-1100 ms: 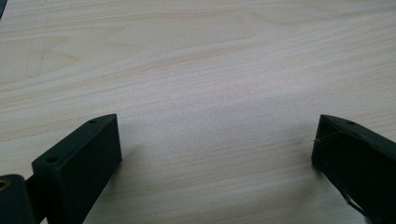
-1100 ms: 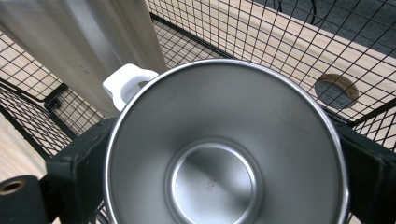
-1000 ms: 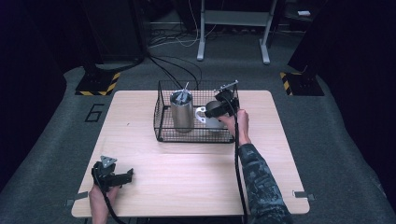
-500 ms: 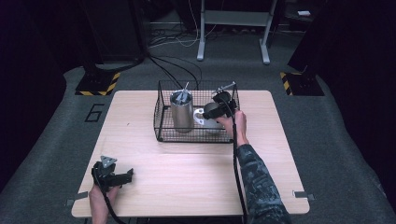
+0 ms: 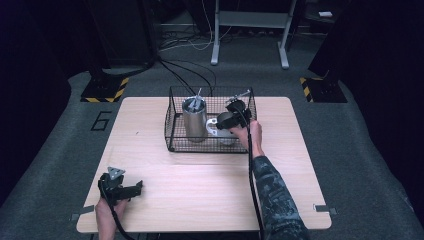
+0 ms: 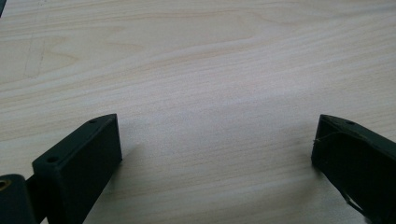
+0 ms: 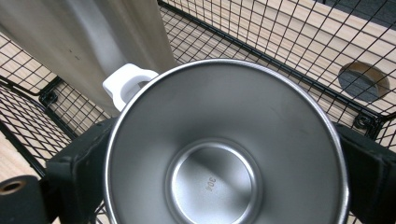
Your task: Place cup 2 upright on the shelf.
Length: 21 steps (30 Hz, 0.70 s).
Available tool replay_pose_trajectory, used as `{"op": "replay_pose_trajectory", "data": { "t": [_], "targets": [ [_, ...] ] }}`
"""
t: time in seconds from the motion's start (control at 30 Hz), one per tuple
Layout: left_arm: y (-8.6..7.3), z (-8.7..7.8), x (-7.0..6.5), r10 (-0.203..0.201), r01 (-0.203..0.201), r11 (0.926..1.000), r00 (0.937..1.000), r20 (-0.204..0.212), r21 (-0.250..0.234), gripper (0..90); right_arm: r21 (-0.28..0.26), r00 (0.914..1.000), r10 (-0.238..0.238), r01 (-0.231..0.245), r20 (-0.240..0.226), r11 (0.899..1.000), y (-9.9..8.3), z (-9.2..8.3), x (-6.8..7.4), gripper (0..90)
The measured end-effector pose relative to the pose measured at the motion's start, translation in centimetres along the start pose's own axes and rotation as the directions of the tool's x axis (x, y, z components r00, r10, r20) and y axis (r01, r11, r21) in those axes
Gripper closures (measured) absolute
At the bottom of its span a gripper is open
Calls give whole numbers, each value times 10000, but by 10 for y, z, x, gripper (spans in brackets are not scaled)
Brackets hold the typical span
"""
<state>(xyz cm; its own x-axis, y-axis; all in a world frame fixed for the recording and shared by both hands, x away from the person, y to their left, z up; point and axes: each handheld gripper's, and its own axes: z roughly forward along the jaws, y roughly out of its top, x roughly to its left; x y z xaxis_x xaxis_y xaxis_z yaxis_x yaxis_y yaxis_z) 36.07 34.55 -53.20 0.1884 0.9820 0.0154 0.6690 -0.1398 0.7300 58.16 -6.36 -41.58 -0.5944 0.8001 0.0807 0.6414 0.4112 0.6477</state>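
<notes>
A steel cup (image 7: 226, 144) with a white handle (image 7: 128, 84) is seen clamped between the jaws of the right gripper (image 7: 224, 163), one jaw pressed to each side of its wall; in the right gripper view its open mouth faces the camera, so its long axis is judged to run along the jaws, roughly on its side. In the high view the cup (image 5: 223, 121) is placed right of centre in the frame, inside the wire basket (image 5: 172, 132) or just above its floor; which cannot be told. A taller steel tumbler (image 5: 194, 120) is noted upright in the left part of the basket, just beside the cup, with some utensil standing in it, too small to identify. The white handle lies toward the tumbler, so any lift is judged to need clearance on that side and over the basket rim. The left gripper (image 5: 120, 187) is held at the lower left of the frame, well apart from the basket, its jaws spread wide over the bare table (image 6: 201, 70) with nothing between them. The right hand is clearly the nearer.
</notes>
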Motion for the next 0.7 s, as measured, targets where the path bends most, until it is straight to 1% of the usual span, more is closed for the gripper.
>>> {"op": "replay_pose_trajectory", "data": {
  "t": [0.13,0.2,0.3,0.33,0.43,0.57,0.67,0.7],
  "targets": [
    [0,0,0,0,0,10000,10000,5,-5,16,74,10000,-23,23,7,10000,-2,3,0,56],
    [0,0,0,-4,4,10000,10000,7,-6,16,78,10000,51,-52,60,10000,-3,5,0,56],
    [0,0,0,-8,8,10000,10000,9,-6,16,126,10000,89,-89,18,9999,-4,5,1,55],
    [0,0,0,-2,2,10000,10000,7,-5,16,111,9999,53,-54,100,9999,-5,6,0,56],
    [0,0,0,-1,1,10000,10000,7,-6,16,145,9999,85,-86,75,9999,-7,7,0,55],
    [0,0,0,-2,2,10000,10000,7,-6,16,161,9997,249,-250,57,9996,-9,8,-1,55],
    [0,0,0,6,-6,10000,10000,1,-10,16,189,9997,248,-249,47,9995,-11,9,-3,54],
    [0,0,0,20,-20,10000,10000,-3,-8,16,124,9999,160,-161,28,9998,-12,9,-4,53]
  ]
}}
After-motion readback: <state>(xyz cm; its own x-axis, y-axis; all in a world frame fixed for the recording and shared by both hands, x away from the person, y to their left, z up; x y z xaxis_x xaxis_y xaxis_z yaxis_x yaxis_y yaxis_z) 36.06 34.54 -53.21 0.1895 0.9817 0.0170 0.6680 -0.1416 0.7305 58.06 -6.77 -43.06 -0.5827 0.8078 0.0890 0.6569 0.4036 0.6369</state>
